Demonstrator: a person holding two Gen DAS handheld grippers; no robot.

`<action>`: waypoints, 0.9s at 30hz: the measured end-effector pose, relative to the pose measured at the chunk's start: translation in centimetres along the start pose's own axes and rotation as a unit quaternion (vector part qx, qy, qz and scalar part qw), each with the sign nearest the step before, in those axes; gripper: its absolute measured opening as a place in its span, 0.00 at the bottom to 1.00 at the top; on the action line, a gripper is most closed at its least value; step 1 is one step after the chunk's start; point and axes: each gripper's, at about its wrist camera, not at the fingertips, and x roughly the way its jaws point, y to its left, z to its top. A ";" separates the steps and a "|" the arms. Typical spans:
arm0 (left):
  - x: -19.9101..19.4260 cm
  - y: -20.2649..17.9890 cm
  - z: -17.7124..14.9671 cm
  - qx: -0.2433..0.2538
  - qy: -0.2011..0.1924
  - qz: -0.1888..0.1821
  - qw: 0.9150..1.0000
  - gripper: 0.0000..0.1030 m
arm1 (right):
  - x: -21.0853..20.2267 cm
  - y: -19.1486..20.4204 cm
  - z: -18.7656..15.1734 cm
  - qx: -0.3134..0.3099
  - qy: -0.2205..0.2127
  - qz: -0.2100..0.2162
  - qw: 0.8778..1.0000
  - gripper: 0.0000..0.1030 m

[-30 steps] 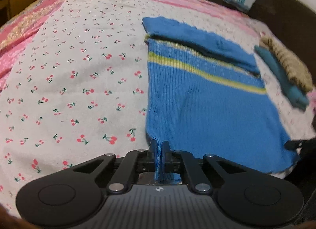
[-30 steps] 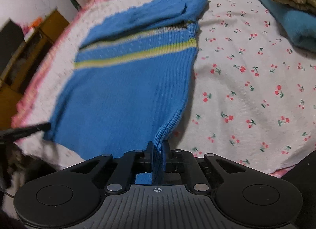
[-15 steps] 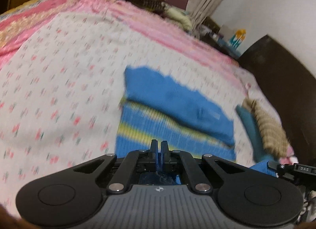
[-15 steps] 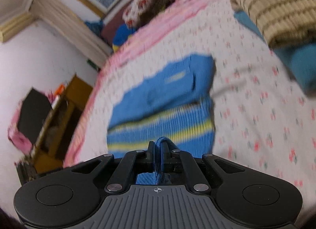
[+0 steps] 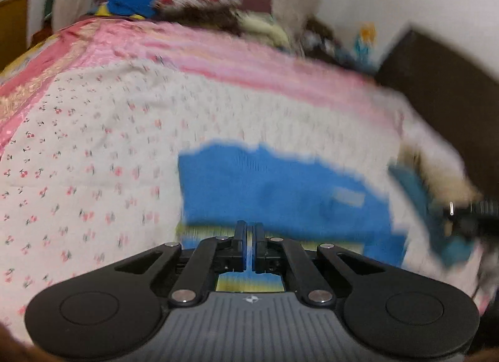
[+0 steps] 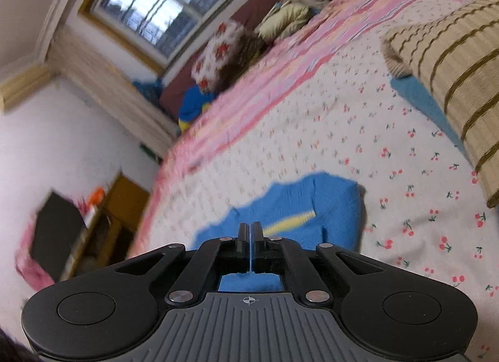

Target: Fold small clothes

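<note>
A small blue knitted sweater [image 5: 280,193] with yellow stripes lies on the cherry-print bedspread [image 5: 93,149]. My left gripper [image 5: 249,231] is shut on its bottom hem, a thin blue edge showing between the jaws, and holds it above the sweater's folded upper part. In the right wrist view the sweater [image 6: 312,215] lies just beyond my right gripper [image 6: 249,231], which is shut on the hem's other corner, with blue fabric under its fingers. The left view is blurred by motion.
A folded tan striped garment [image 6: 452,71] on a teal one [image 6: 421,103] lies to the right on the bed. Pillows [image 6: 218,50] and a window [image 6: 168,3] are at the far end. A wooden cabinet [image 6: 118,206] stands left of the bed.
Both grippers have lifted the sweater's bottom hem and carried it forward over the body towards the collar end. The views have tilted up to show the far wall and window.
</note>
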 end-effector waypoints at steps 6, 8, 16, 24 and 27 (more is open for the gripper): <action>0.4 -0.9 -4.0 0.029 0.063 -0.009 0.998 0.16 | 1.2 -0.1 -2.7 -0.095 0.052 -0.080 0.991 0.07; 0.3 -1.5 -4.6 0.047 0.075 -0.005 0.996 0.21 | 0.6 -0.2 -3.0 -0.101 0.055 -0.079 0.990 0.07; 1.4 -3.2 -6.1 0.118 0.105 0.016 0.987 0.32 | -0.4 -0.2 -4.3 -0.149 0.081 -0.101 0.980 0.08; 1.6 -2.9 -6.1 0.102 0.098 0.025 0.990 0.14 | 1.2 1.6 -5.5 -0.324 0.101 -0.142 0.930 0.13; 1.1 -1.9 -5.7 0.064 0.083 0.019 0.994 0.13 | 2.9 2.3 -6.1 -0.395 0.105 -0.140 0.902 0.13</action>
